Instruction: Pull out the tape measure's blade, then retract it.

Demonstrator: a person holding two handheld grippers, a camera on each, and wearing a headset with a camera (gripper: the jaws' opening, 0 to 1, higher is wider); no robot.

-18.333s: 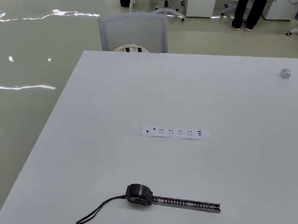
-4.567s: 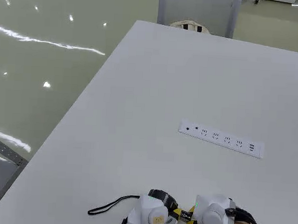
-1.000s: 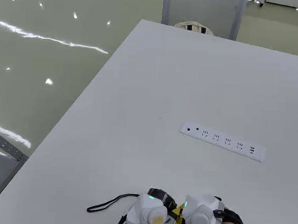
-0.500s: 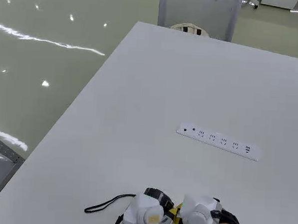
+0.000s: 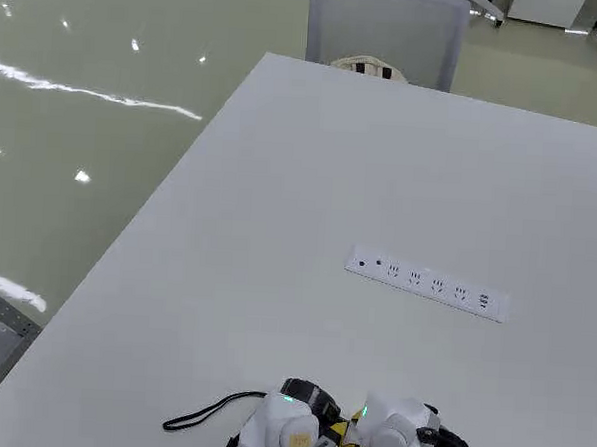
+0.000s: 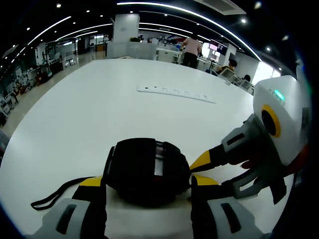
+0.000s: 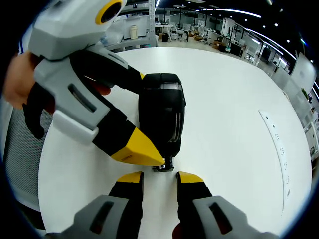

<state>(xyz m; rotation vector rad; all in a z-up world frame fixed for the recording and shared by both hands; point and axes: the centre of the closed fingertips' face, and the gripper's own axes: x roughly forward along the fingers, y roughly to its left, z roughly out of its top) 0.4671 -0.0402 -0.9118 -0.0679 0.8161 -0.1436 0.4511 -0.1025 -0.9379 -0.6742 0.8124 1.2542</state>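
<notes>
The black tape measure [image 6: 144,169] rests on the white table, and my left gripper [image 6: 148,180] is shut on its case from both sides. Its black wrist strap [image 5: 203,416] trails off to the left. In the right gripper view the case [image 7: 162,112] lies straight ahead, with the blade's small hook [image 7: 163,168] drawn in against it. My right gripper [image 7: 160,178] sits just behind the hook, its yellow tips a narrow gap apart, slightly wider than the hook. In the head view the left gripper [image 5: 290,428] and right gripper [image 5: 392,439] are close together at the table's near edge.
A white power strip [image 5: 422,285] lies flat mid-table, beyond the grippers. A grey chair [image 5: 384,23] stands at the far edge. The table's left edge [image 5: 148,226] drops to the shiny floor. People stand far off in the left gripper view.
The blade lay pulled out on the table at first. Over the last seconds the right gripper has closed in on the left one, and the blade between them has shortened to the hook.
</notes>
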